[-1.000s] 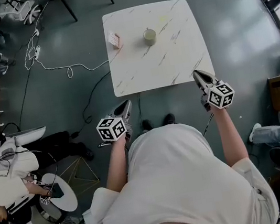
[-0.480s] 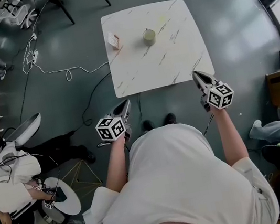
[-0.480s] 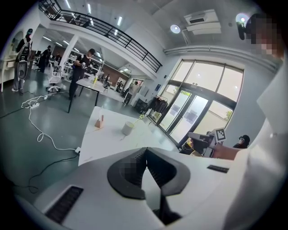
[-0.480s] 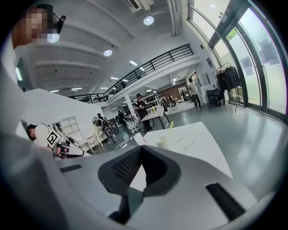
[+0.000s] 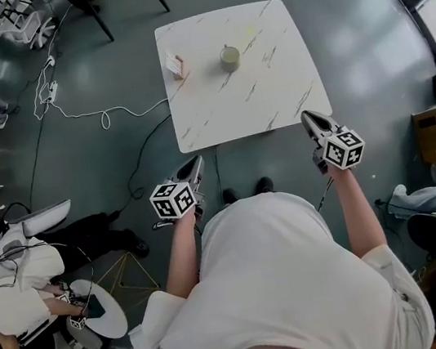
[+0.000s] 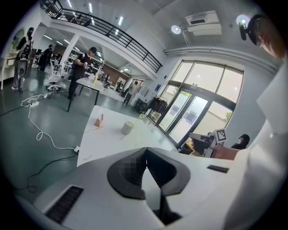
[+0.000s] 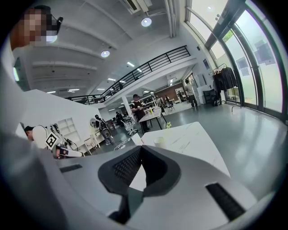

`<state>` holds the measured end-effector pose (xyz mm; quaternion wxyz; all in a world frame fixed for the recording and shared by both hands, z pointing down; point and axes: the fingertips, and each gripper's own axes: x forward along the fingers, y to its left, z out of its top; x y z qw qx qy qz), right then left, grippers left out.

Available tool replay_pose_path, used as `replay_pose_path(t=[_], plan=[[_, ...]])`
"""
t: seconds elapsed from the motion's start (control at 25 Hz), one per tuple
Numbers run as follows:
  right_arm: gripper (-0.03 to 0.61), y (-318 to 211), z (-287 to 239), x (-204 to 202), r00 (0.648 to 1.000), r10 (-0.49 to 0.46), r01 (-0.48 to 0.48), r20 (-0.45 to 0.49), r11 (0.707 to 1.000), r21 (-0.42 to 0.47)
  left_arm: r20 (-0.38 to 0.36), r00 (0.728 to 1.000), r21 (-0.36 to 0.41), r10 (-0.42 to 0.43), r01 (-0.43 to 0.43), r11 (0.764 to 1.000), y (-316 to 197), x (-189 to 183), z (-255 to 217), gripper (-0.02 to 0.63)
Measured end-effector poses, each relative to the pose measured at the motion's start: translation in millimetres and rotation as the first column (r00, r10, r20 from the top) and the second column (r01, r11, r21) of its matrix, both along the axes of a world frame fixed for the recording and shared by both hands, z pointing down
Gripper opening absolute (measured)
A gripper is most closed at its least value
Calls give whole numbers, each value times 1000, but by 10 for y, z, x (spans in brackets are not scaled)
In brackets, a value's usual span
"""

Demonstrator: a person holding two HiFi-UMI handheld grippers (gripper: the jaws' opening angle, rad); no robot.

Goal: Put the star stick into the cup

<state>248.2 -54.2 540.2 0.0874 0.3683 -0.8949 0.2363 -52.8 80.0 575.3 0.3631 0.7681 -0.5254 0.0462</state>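
Star stick (image 6: pixel 141 116), a yellow-green star on a thin stem, shows just beyond the cup (image 6: pixel 128 127) on your marble bench (image 5: pixel 271 94). Your left claw (image 5: pixel 197 161) and right claw (image 5: pixel 306 116) are both clenched, empty.

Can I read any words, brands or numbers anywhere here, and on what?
No readable text anywhere.
The left claw and right claw carry black-and-white square patterns, no letters.
The pinkish box on the table: any print is too small to read.
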Motion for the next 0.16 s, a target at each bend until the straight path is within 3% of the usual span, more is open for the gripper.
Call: replay_pose_path(t=[0.16], plan=[[25, 19, 32, 16, 1000, 4, -4, -1, 1000, -5, -1, 1000, 2, 2, -2, 1000, -18, 4, 10, 14]])
